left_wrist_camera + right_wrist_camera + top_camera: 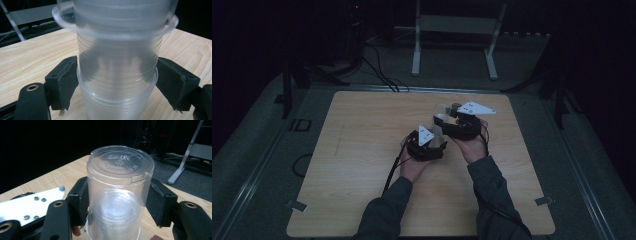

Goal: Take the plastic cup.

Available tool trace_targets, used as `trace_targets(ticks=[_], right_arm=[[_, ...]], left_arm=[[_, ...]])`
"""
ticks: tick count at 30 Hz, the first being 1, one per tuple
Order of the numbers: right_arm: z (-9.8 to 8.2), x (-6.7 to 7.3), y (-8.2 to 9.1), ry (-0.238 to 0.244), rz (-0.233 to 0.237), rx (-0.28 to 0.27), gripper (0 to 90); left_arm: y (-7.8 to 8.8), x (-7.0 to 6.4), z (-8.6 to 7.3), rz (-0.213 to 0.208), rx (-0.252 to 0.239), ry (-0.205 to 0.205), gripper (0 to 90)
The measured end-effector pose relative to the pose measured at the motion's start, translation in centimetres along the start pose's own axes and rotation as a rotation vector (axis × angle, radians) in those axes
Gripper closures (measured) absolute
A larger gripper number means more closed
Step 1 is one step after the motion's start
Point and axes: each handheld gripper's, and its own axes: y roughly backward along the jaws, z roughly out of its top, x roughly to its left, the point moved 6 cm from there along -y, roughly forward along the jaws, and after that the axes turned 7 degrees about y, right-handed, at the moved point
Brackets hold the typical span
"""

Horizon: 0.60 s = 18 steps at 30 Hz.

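Over the middle of the wooden table (362, 150), slightly right of centre, the person holds a nested stack of clear plastic cups (441, 125) off the surface between both tools. The left gripper (116, 82) has its jaws closed against the ribbed lower cups, one pad on each side. The right gripper (117, 202) is clamped the same way on the outermost cup (120, 182), whose embossed base faces away from its camera. The step in hand looks like pulling that cup off the stack. It would go best with a straight pull along the stack's axis and light pressure, since thin walls buckle and bind. Bare tabletop lies all around, widest to the left and near side; the far edge and the white stand (457, 30) beyond it are well apart.
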Motion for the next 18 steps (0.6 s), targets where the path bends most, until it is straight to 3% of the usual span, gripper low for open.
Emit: trace_targets(ticks=[18], right_arm=[[2.0,-0.1,1.9,0.001,-0.015,-0.066,41.3]], left_arm=[[0.3,0.2,0.0,0.003,-0.001,0.008,18.2]])
